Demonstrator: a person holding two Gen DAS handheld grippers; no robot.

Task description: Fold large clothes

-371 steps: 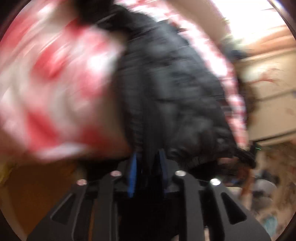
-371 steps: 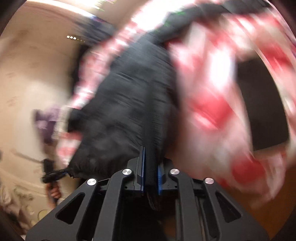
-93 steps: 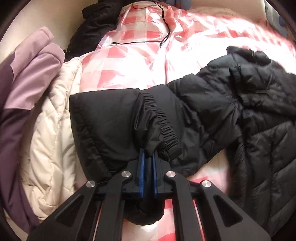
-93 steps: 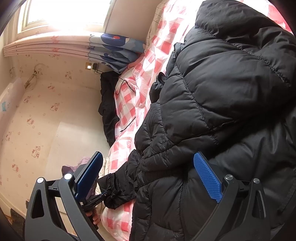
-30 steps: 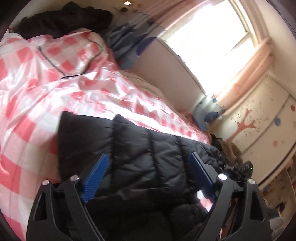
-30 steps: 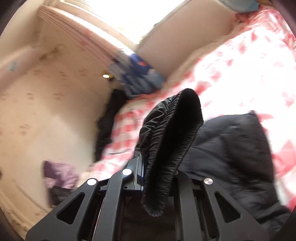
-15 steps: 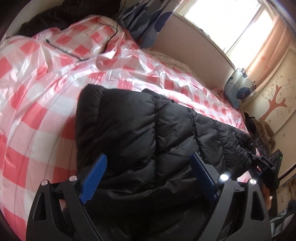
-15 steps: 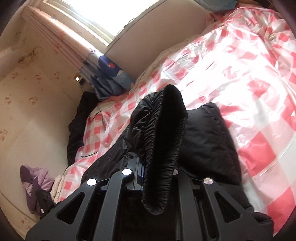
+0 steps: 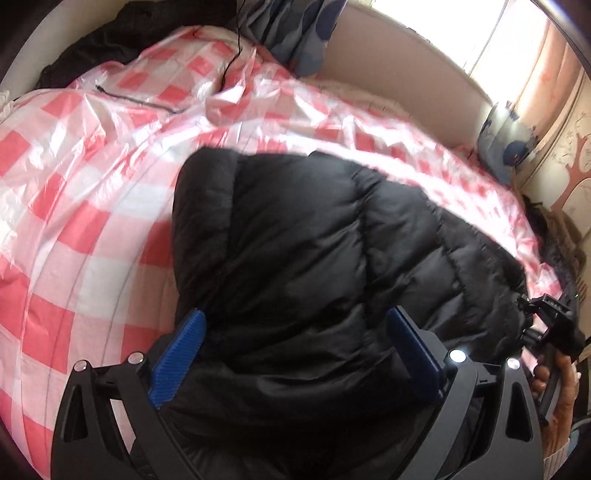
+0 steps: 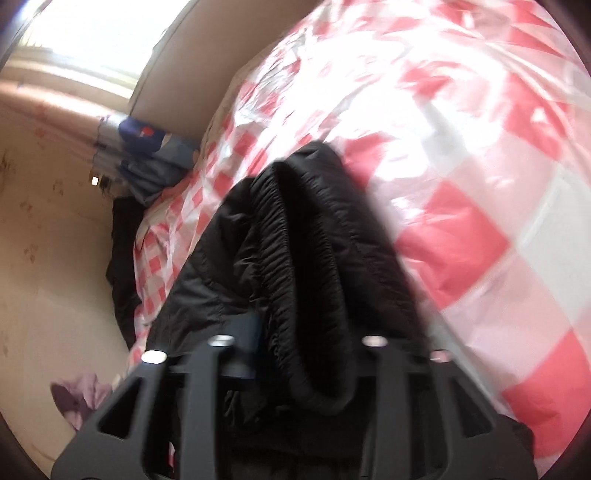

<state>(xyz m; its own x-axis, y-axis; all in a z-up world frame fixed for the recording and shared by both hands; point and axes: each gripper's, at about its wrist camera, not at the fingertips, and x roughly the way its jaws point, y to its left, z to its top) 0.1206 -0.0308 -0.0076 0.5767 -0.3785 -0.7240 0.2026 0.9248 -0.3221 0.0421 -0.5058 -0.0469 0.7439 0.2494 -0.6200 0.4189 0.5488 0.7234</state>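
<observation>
A black puffer jacket (image 9: 317,251) lies spread on a bed under a red-and-white checked plastic sheet (image 9: 92,184). My left gripper (image 9: 295,350) is open just above the jacket, its blue pads wide apart with a puffy fold between them. My right gripper (image 10: 299,332) is shut on the jacket's elastic sleeve cuff (image 10: 295,258), which drapes over the jaws and hides the pads. The right gripper also shows at the right edge of the left wrist view (image 9: 554,332), held by a hand.
A blue patterned curtain (image 9: 295,29) hangs at the head of the bed below a window. Dark clothes (image 10: 122,251) hang off the bed's far side. A purple garment (image 10: 77,398) lies on the floor. A black cable (image 9: 147,103) crosses the sheet.
My left gripper has dropped closer to the jacket, still open. My right gripper has swung lower with the cuff, and the cuff now lies closer to the jacket body.
</observation>
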